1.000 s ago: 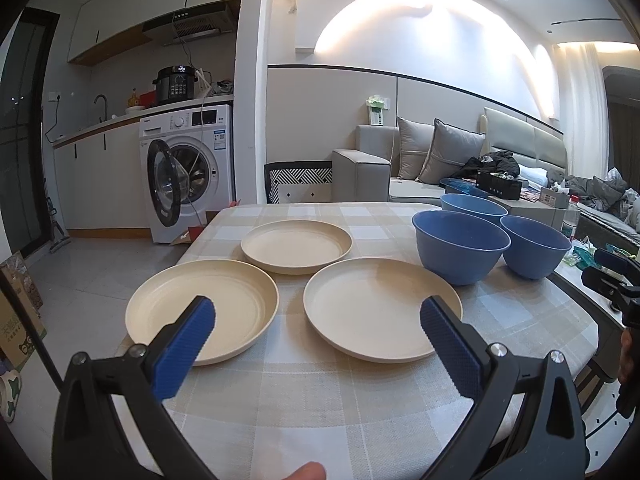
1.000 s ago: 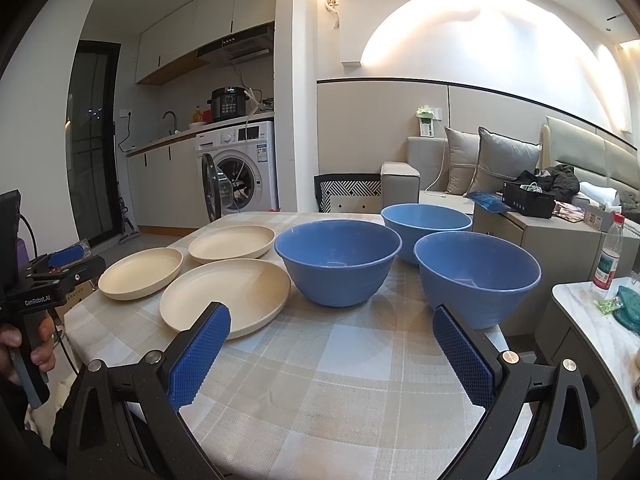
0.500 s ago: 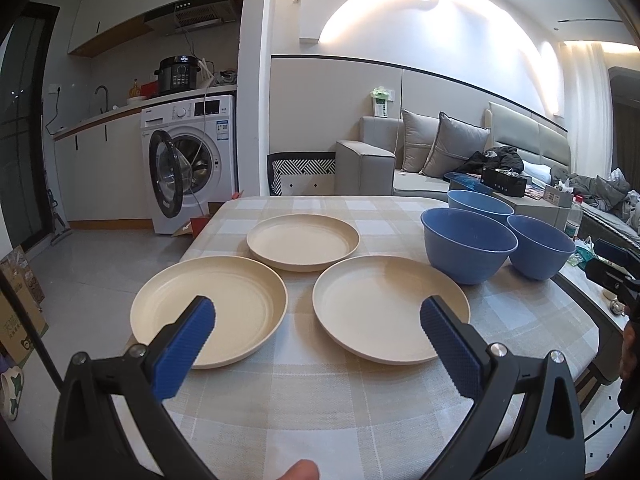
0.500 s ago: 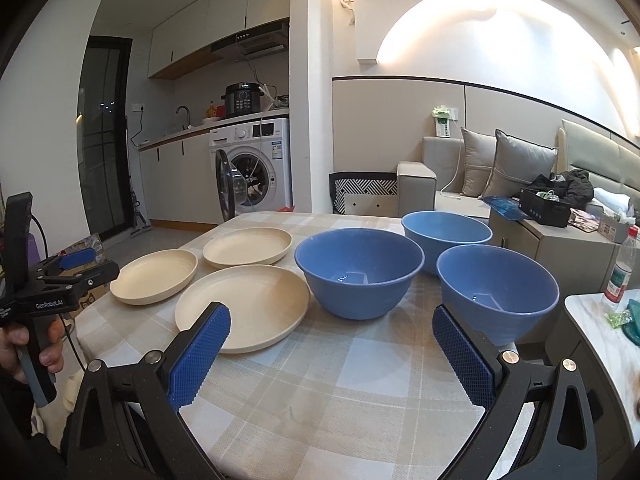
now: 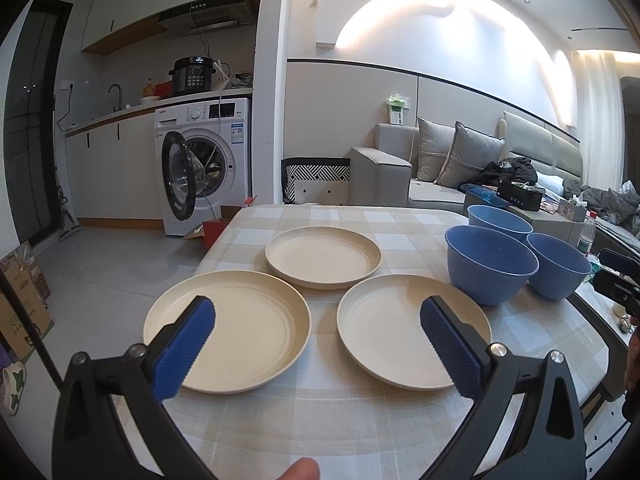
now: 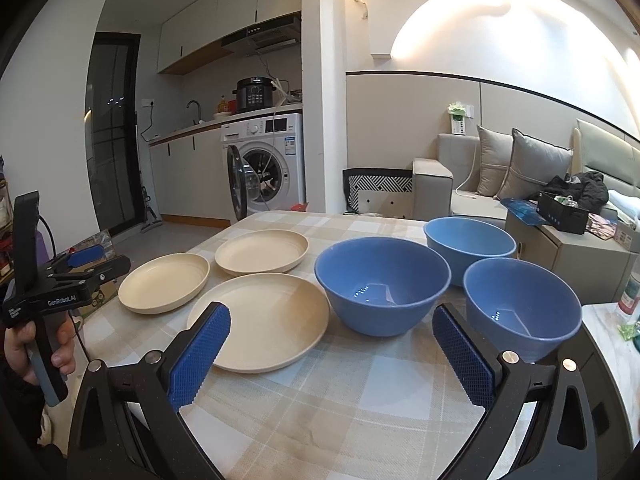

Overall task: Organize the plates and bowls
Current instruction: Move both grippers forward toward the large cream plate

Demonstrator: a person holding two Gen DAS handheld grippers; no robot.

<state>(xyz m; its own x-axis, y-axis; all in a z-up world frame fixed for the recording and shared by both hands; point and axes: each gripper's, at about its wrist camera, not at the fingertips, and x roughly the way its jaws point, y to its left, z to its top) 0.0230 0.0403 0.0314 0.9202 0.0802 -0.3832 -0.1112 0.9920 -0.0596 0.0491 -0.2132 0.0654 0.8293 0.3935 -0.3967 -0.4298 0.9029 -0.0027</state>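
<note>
On the checked tablecloth [image 5: 360, 420]: three cream plates [image 5: 323, 256] at left, three blue bowls [image 6: 382, 284] at right, all separate | left gripper [image 5: 316, 354]: jaws spread, empty, above near plates | right gripper [image 6: 332, 354]: jaws spread, empty, facing bowls

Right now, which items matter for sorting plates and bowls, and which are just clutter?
Task items: three round cream plates; three deep blue bowls.

Clutter: clear plastic bottle, black box, white washing machine, black pressure cooker.
</note>
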